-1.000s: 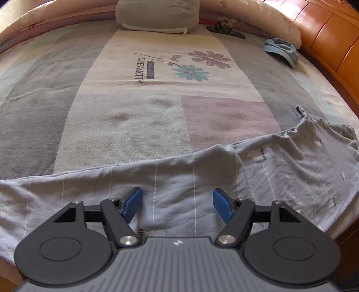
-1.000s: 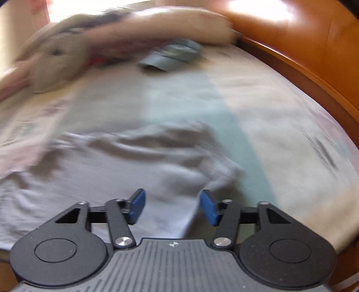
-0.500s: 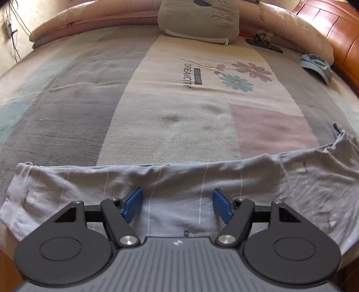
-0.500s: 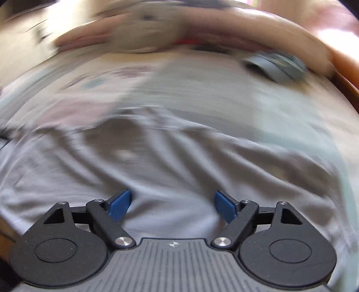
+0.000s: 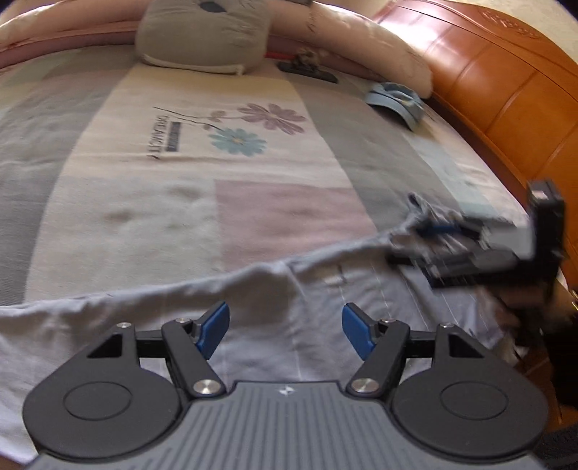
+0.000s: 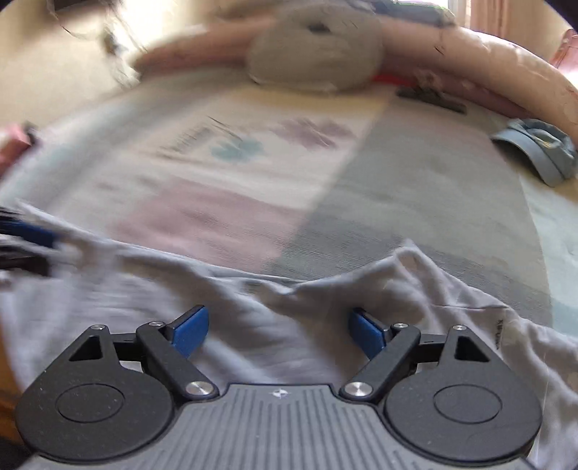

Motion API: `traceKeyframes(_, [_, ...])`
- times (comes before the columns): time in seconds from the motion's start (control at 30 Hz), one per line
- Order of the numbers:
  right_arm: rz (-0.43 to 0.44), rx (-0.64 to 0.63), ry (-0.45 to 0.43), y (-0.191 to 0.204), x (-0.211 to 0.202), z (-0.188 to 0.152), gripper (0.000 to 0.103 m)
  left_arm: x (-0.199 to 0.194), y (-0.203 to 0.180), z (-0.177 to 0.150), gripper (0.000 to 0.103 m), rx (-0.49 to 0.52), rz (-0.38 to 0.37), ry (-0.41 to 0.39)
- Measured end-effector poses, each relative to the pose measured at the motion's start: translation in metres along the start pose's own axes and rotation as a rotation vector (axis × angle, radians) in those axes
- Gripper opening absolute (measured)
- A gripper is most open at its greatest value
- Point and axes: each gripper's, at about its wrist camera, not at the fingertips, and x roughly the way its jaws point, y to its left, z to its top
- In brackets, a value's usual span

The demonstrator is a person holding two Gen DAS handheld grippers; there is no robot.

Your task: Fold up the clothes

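A light grey garment (image 5: 281, 307) with thin white stripes lies spread along the near edge of the bed; it also shows in the right wrist view (image 6: 325, 307). My left gripper (image 5: 285, 327) is open and empty, just above the garment's middle. My right gripper (image 6: 278, 327) is open and empty over the garment's right part; it also shows blurred in the left wrist view (image 5: 433, 235) at the right, over the garment's far right edge. The left gripper's blue fingertip (image 6: 32, 231) shows blurred at the left edge of the right wrist view.
A patchwork bedspread (image 5: 180, 162) with flower print covers the bed. A grey cushion (image 5: 206, 32) and a pink rolled quilt (image 5: 361, 47) lie at the far side. A blue cap (image 5: 397, 99) and a dark object (image 5: 307, 68) lie far right. A wooden headboard (image 5: 505, 90) stands on the right.
The left wrist view has swung right, so the right gripper now shows in it. The right wrist view has swung left across the garment. Both grippers stay open.
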Motion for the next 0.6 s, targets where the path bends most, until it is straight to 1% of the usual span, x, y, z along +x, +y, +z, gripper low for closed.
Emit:
traceKeyframes(0.07, [0.011, 0.0, -0.022, -0.008, 0.006, 0.005, 0.089, 0.008, 0.005, -0.002, 0.071, -0.01, 0.022, 0.011])
traceKeyframes(0.13, [0.015, 0.047, 0.001, -0.011, 0.003, 0.012, 0.089, 0.014, 0.013, -0.003, 0.068, -0.036, 0.059, 0.026])
traceKeyframes(0.2, [0.004, 0.068, 0.005, -0.007, -0.006, 0.016, 0.089, 0.011, 0.021, -0.001, 0.068, -0.072, 0.038, 0.006])
traceKeyframes(0.3, [-0.028, 0.097, -0.025, -0.008, -0.031, 0.011, 0.091, 0.002, 0.022, 0.005, 0.069, -0.085, -0.039, -0.032])
traceKeyframes(0.33, [-0.05, 0.11, -0.03, -0.01, -0.038, 0.007, 0.092, 0.002, 0.02, 0.007, 0.07, -0.078, -0.057, -0.036])
traceKeyframes(0.43, [-0.108, 0.151, -0.015, -0.021, -0.048, -0.01, 0.096, 0.016, 0.014, 0.007, 0.073, -0.077, -0.104, -0.009])
traceKeyframes(0.47, [-0.12, 0.171, 0.003, -0.027, -0.045, -0.016, 0.096, 0.021, 0.013, 0.007, 0.073, -0.079, -0.112, 0.003])
traceKeyframes(0.53, [-0.145, 0.209, 0.038, -0.038, -0.038, -0.028, 0.096, 0.033, 0.01, 0.008, 0.07, -0.086, -0.092, 0.038])
traceKeyframes(0.57, [-0.17, 0.228, 0.06, -0.042, -0.035, -0.033, 0.096, 0.031, 0.004, 0.013, 0.07, -0.068, -0.092, 0.032])
traceKeyframes(0.6, [-0.177, 0.241, 0.057, -0.044, -0.038, -0.036, 0.096, 0.028, -0.001, 0.019, 0.07, -0.052, -0.097, 0.024])
